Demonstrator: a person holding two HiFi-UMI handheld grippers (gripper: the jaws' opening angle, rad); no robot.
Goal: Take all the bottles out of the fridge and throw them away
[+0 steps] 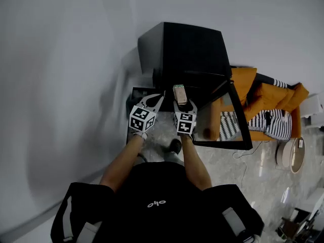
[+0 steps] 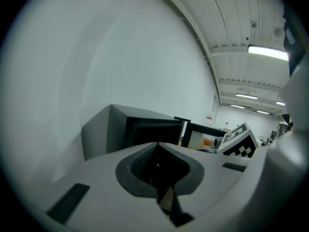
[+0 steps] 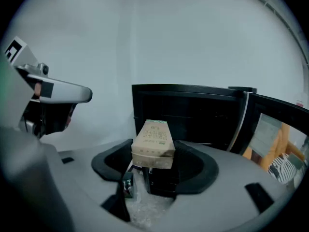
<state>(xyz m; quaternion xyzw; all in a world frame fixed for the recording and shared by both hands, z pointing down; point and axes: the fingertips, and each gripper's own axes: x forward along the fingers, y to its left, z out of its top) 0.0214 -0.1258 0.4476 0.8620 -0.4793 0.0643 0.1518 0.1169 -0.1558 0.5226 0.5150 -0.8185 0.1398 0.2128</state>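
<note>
Right hand-held gripper (image 1: 184, 105) round carton (image 3: 153, 141)

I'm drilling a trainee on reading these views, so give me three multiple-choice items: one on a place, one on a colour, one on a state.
1. In the head view, the fridge door stands open toward which side?
A. left
B. right
C. it is closed

2. What colour is the fridge?
A. white
B. black
C. red

3. The left gripper is:
A. shut and empty
B. shut on a carton
C. wide open

Answers:
1 B, the door swings out to the right of the cabinet.
2 B, its cabinet is black.
3 A, its jaws meet with nothing between them; the right gripper holds the carton.
</note>
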